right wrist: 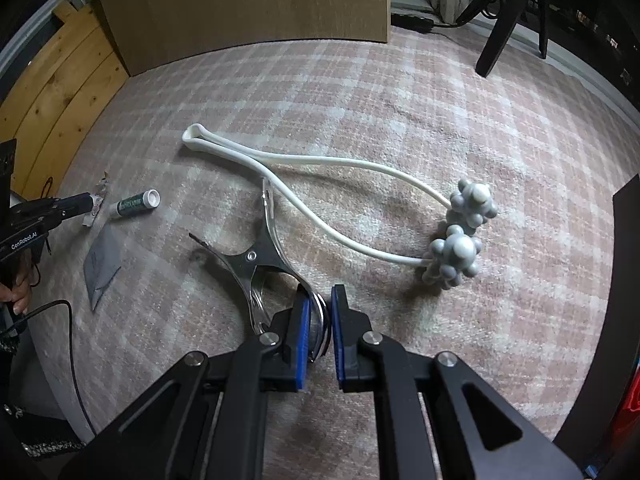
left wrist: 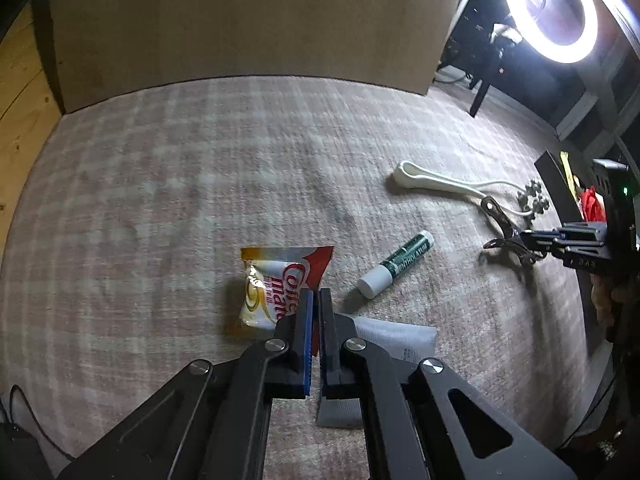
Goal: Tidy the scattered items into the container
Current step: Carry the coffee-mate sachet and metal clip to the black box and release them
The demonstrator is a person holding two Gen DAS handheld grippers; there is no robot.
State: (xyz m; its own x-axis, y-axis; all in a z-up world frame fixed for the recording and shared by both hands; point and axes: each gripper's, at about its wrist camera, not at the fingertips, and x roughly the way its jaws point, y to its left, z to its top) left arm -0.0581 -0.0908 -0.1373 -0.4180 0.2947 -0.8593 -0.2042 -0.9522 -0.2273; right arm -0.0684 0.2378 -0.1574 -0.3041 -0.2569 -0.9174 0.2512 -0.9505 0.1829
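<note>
Down low, left fingers (left wrist: 316,300) pinching crinkly foil sachet (left wrist: 276,288), right fingers (right wrist: 322,312) clamping shiny metal clip (right wrist: 260,264), plaid rug (right wrist: 360,100)

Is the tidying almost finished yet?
Not yet. The left hand-held gripper pinches the creamer packet, and the right hand-held gripper clamps the metal clip. The lip balm, white massager and grey sachet lie on the carpet.
</note>
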